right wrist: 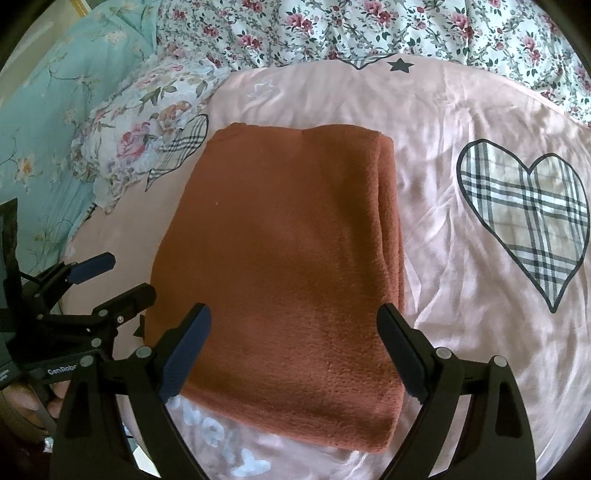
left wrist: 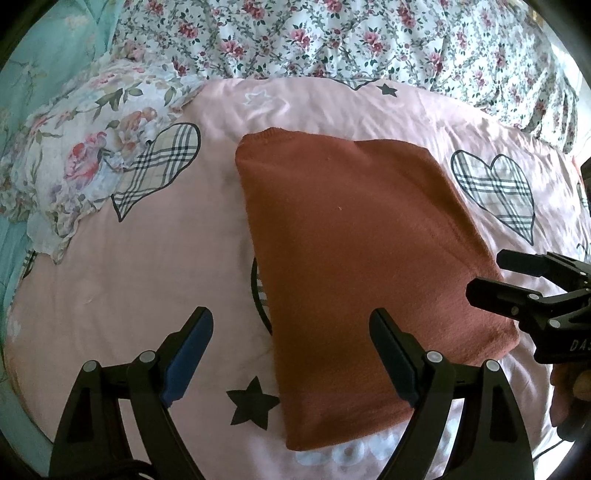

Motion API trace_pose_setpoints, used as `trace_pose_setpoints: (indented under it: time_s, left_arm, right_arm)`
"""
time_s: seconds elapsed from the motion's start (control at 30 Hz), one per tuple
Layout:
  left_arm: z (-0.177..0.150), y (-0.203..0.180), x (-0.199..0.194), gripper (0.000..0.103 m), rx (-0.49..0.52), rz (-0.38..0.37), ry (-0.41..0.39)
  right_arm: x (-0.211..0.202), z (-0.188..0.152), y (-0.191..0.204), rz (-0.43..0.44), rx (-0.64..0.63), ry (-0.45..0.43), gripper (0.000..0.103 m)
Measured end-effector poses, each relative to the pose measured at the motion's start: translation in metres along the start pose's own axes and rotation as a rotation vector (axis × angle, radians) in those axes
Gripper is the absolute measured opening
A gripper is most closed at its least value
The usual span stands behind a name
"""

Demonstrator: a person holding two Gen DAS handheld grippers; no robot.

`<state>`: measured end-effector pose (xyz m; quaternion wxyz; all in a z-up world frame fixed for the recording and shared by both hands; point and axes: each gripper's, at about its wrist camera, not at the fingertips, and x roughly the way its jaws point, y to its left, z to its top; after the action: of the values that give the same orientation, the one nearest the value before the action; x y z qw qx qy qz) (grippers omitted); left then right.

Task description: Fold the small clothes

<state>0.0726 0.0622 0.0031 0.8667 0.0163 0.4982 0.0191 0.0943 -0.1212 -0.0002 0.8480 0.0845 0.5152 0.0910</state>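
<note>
Pink bedsheet (left wrist: 147, 258) with plaid hearts and black stars fills most of both views; flowered quilt (left wrist: 332, 33) bunched along the top edge, teal bedding (right wrist: 55, 92) in the upper left, a floral pillow (left wrist: 74, 158) at left just off the cloth's far corner. The rust-brown cloth (left wrist: 354, 251) lies flat on the sheet, centre frame in both views, already folded into a thick rectangle; stacked layers show along its right edge in the right wrist view. Its long axis runs from the bottom of the frame up toward the quilt, roughly in line with where both tongs point. Left gripper (left wrist: 291, 354) is spread wide at bottom centre of its own view, nothing between the pads; the cloth's near left edge sits between its fingers, below and ahead. Right gripper (right wrist: 295, 350) is also spread wide and empty, straddling the cloth's near end, so it looks the better centred of the two. My read: the coming move hinges on that near short edge, which both tongs hover over side by side. Hard to tell: whether either fingertip touches the fabric, how many layers the fold has, and what garment it is. The near edge is partly hidden by the fingers; printed lettering on the sheet is cut off there.
</note>
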Motion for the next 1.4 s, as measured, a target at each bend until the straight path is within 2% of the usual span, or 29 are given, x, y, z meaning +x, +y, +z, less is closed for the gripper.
trace_pose_setpoints:
  time_s: [1.4]
  left_arm:
    - [-0.0021,0.0007,-0.0030,0.088,-0.016,-0.006,-0.022]
  right_arm:
    - [-0.0026,-0.0063,-0.0019,0.008,-0.011,-0.020,0.091]
